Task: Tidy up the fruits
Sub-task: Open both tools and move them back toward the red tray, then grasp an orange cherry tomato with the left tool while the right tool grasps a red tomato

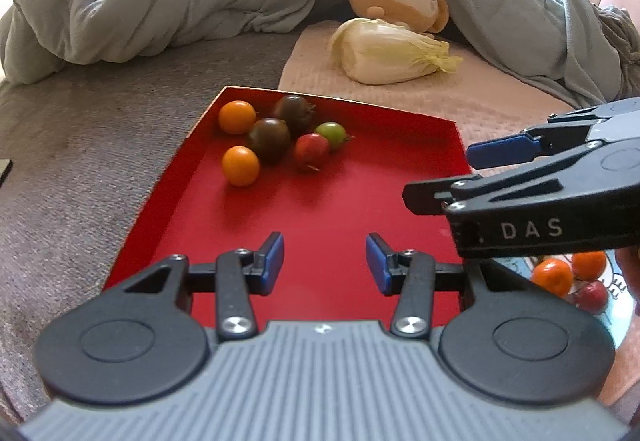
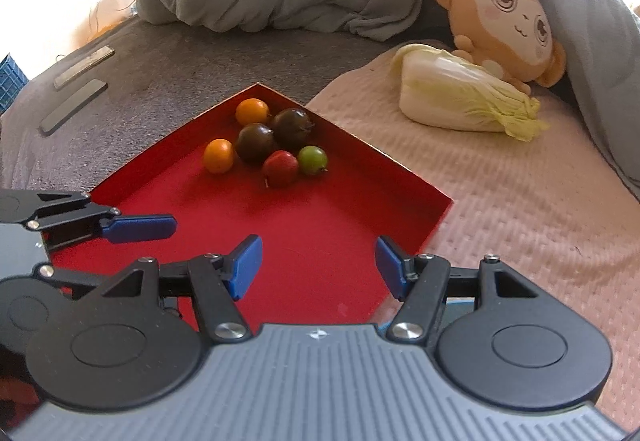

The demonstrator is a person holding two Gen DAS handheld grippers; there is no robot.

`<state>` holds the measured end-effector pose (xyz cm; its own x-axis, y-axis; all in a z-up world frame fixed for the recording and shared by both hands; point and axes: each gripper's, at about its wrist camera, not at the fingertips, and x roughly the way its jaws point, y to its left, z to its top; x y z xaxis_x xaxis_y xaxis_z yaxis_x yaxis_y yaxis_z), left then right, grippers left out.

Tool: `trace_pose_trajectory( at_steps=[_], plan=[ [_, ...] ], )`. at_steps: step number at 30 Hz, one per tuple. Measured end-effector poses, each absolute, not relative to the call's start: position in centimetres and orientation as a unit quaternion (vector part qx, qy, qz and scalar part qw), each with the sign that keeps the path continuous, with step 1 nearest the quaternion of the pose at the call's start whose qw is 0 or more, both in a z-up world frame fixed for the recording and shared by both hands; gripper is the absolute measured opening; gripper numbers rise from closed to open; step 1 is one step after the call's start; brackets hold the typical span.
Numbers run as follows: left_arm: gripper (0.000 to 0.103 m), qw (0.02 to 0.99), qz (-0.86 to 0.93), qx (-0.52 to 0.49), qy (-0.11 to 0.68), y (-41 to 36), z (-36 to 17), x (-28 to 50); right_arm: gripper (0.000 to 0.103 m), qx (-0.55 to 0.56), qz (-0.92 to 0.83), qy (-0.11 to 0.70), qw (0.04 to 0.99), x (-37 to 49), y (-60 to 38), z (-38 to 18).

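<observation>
While both grippers hang empty over the near end of the red tray (image 1: pixel 400 177), the sorted fruit sits at the far end.

Your left gripper (image 1: pixel 325 261) and right gripper (image 2: pixel 318 267) both have jaws parted, nothing between the pads. Six fruits cluster in the tray's far corner (image 2: pixel 264 145), straight ahead of both and well apart from the fingertips. The unsorted ones, two orange fruits (image 1: pixel 568 271) and a red one (image 1: pixel 592 295), lie on a plate just beside the tray's near right edge, behind the right gripper in the left view. My read: right hand is nearer, so pull it back and down. They're round, so no axis to align.
</observation>
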<state>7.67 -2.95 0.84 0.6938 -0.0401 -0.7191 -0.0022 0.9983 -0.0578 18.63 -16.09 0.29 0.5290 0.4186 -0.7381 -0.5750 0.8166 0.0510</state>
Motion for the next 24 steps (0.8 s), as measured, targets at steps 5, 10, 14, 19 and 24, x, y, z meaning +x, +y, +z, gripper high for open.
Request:
trace_pose_trajectory(
  at_steps=[5, 10, 14, 19, 24],
  plan=[
    [0.048, 0.92, -0.008, -0.037, 0.39, -1.5, 0.1, 8.2, 0.068, -0.104, 0.3, 0.378, 0.869, 19.0, -15.2, 0.0],
    [0.048, 0.919, 0.005, -0.049, 0.39, 0.4, -0.7, 9.1, 0.068, -0.11, 0.304, 0.374, 0.869, 19.7, -14.3, -0.4],
    [0.048, 0.92, 0.017, -0.057, 0.388, 1.7, -0.9, 10.4, 0.068, -0.11, 0.296, 0.383, 0.868, 20.1, -14.0, -0.4],
    [0.048, 0.92, 0.022, -0.057, 0.387, 2.4, -1.2, 12.6, 0.068, -0.112, 0.298, 0.385, 0.867, 20.1, -13.8, -0.4],
    [0.048, 0.921, 0.023, -0.049, 0.385, 2.5, -1.6, 14.0, 0.068, -0.124, 0.297, 0.388, 0.864, 20.2, -13.9, -0.9]
  ],
)
